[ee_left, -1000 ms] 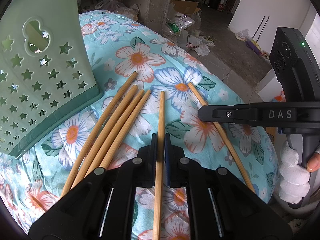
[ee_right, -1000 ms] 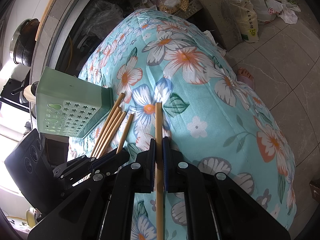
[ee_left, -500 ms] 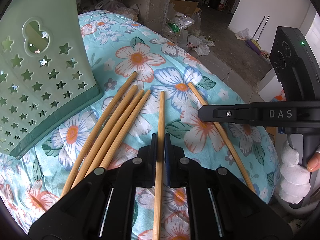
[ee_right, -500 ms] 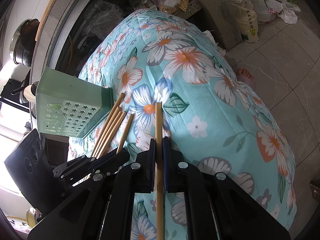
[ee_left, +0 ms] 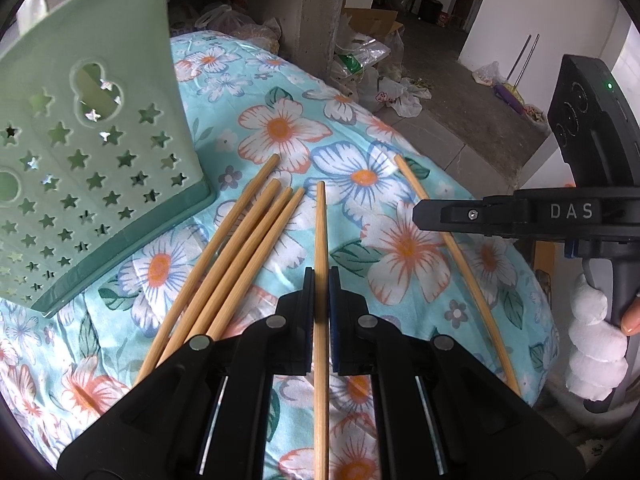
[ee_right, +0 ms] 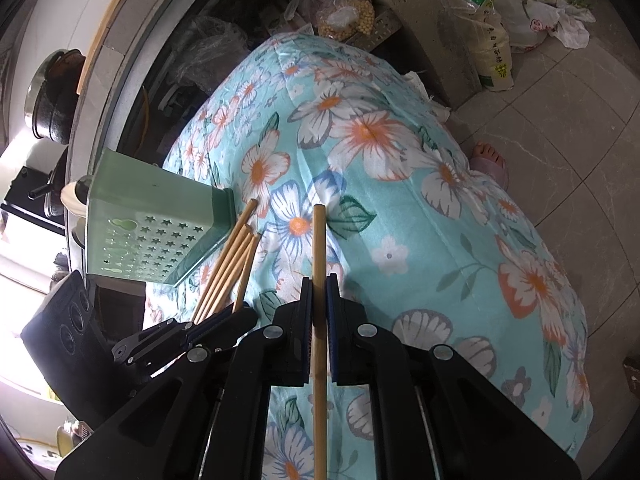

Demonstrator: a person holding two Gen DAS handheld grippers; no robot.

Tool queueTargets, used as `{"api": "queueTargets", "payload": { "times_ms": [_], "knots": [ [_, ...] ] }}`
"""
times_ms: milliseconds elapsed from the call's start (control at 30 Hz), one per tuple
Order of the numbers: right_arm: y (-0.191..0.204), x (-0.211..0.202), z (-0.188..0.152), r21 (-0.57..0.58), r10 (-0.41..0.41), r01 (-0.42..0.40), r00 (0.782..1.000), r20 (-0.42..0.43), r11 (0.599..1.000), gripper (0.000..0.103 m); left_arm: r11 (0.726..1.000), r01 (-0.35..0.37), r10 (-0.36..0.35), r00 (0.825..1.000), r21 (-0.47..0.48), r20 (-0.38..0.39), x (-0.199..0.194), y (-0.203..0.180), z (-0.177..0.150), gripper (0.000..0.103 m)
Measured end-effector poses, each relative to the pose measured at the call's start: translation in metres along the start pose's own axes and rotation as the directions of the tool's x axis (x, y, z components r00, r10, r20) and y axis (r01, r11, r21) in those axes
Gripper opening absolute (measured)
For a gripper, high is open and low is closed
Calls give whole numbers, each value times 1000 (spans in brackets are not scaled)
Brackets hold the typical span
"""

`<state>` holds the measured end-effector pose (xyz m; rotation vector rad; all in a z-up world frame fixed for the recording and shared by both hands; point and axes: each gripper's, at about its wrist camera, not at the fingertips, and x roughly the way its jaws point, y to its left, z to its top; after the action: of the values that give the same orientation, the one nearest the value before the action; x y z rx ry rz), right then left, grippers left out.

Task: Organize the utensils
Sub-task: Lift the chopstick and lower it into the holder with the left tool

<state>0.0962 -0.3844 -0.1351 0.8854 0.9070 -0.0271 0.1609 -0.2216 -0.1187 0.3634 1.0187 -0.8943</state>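
Each tool is clamped on one chopstick, the left tool point(ee_left: 320, 280) and the right tool point(ee_right: 319, 288), near four loose chopsticks point(ee_left: 240, 248) beside a green holder point(ee_left: 100, 160).

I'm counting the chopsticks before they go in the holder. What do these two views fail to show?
- Left wrist view: the near ends of the four loose bamboo chopsticks run under the left tongs.
- Both views: only the outside of the pale green star-punched plastic holder shows, not its inside.
- Right wrist view: the near end of the held chopstick is cut off by the bottom edge.
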Motion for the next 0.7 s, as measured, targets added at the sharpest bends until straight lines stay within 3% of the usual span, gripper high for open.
{"api": "queueTargets", "payload": {
  "times_ms": [300,700],
  "knots": [
    [21,-36,3,-70,34,-27,994,99,997,7,998,51,-46,991,-36,126,-54,21,12,6],
    [67,-80,-1,-233,43,13,971,237,972,7,992,104,-77,949,-74,305,-142,51,6,6]
  ]
}}
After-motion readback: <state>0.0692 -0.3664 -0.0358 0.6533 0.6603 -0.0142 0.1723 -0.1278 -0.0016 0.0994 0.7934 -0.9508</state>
